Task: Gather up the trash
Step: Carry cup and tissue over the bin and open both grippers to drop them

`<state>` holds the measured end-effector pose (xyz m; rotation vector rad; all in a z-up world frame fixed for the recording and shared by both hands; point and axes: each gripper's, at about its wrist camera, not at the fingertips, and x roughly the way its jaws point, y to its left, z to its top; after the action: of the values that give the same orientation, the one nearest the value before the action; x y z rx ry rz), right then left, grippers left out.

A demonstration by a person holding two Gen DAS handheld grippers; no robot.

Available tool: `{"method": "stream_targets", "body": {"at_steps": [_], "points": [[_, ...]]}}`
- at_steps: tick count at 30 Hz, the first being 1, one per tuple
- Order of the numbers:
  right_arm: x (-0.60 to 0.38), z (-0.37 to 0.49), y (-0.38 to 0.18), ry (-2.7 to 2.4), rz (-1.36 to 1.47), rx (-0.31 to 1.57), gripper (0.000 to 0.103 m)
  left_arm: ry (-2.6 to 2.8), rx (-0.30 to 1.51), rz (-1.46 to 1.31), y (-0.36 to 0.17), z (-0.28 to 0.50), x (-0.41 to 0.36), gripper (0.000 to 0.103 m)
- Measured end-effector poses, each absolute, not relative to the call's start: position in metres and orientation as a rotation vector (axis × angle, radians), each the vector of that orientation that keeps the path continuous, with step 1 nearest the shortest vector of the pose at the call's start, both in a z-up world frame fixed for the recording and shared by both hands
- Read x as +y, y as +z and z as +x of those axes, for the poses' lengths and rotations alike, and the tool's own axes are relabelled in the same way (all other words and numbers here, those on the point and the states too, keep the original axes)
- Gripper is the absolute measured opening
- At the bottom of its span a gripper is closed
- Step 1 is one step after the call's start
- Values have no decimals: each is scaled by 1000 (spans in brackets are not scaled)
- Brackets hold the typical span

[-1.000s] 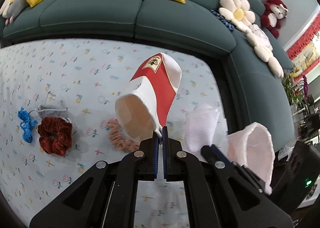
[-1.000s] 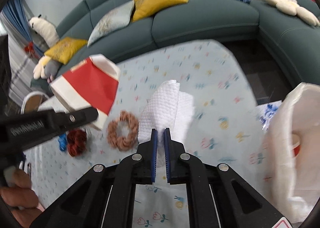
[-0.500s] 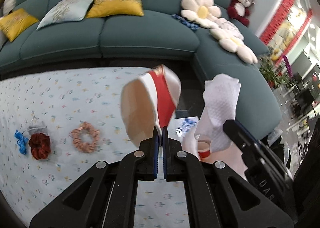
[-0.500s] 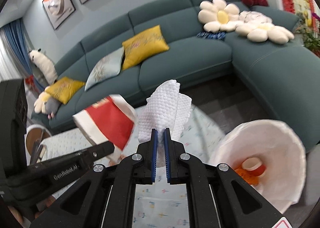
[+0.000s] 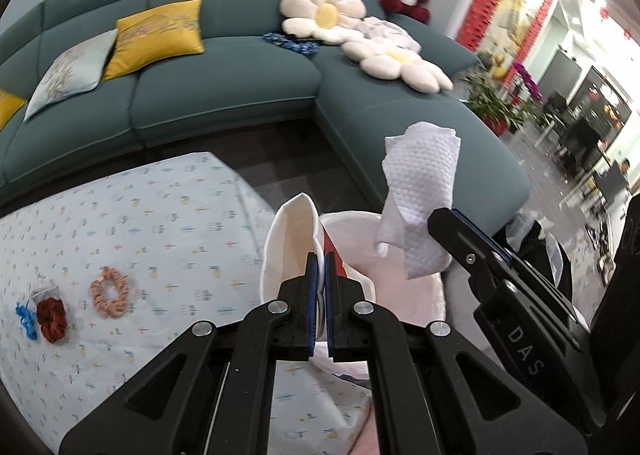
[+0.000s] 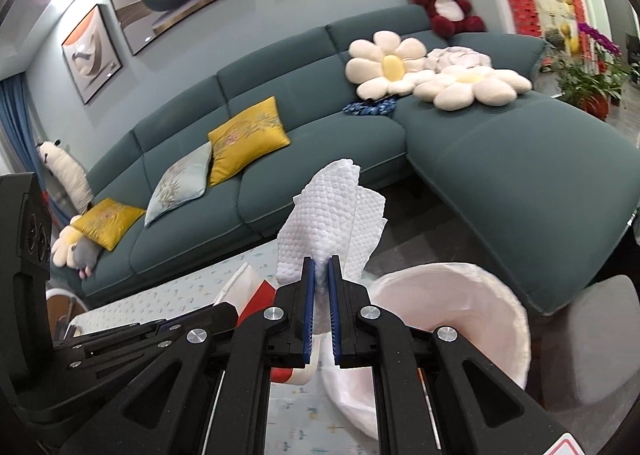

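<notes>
My left gripper (image 5: 319, 257) is shut on the rim of a red and white paper cup (image 5: 286, 247), which hangs tilted over the near edge of a bin lined with a white bag (image 5: 404, 295). My right gripper (image 6: 321, 261) is shut on a crumpled white paper towel (image 6: 332, 207) that stands up from its pads. In the right wrist view the bin (image 6: 460, 307) lies just below and to the right, with the cup (image 6: 240, 287) and the left gripper (image 6: 230, 313) at lower left. From the left wrist, the right gripper (image 5: 438, 217) holds the towel (image 5: 420, 183) above the bin.
A table with a floral cloth (image 5: 140, 235) lies to the left, bearing a pink scrunchie (image 5: 109, 292), a red scrunchie (image 5: 51, 319) and a blue tie (image 5: 25, 319). A teal corner sofa (image 6: 520, 183) with cushions stands behind the bin. Dark floor separates table and sofa.
Both grippers have risen and swung right, from above the table to above the bin, carrying the cup and the towel. The scrunchies now lie far left.
</notes>
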<state>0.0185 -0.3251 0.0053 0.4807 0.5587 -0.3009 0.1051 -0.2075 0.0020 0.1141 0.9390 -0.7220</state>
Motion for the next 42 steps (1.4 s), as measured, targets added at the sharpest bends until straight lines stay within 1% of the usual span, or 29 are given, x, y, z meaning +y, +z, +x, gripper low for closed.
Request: {"method": "stream_targets", "body": {"at_steps": [11,13,14,15,16,17,18,19,32,42], "points": [[-364,-17,-9,-374,539,558,7,-791,946,171,-2,85,-249,4],[-368,-19,-12,-380,544,565,10,-795,960,168,-5,85,-252,4],[-369,-19,-14,-381,548,569,12,-785,966,168,-6,84,-252,7],[-370,-20,-15,-389,554,570,14,-778,971,168,-7,85,-253,18],[-371,-22,-16,-393,561,568,17,-771,968,167,-7,84,-252,31],[-371,-23,-16,-396,565,565,21,-761,958,164,-7,83,-251,39],[-371,-24,-16,-402,564,561,27,-758,952,163,-5,83,-251,41],[-371,-24,-15,-404,560,558,32,-757,948,165,-5,82,-250,41],[-356,-19,-4,-387,528,554,32,-714,953,126,1,91,-226,41],[-327,-3,7,-341,484,567,32,-663,946,83,7,101,-193,41]]}}
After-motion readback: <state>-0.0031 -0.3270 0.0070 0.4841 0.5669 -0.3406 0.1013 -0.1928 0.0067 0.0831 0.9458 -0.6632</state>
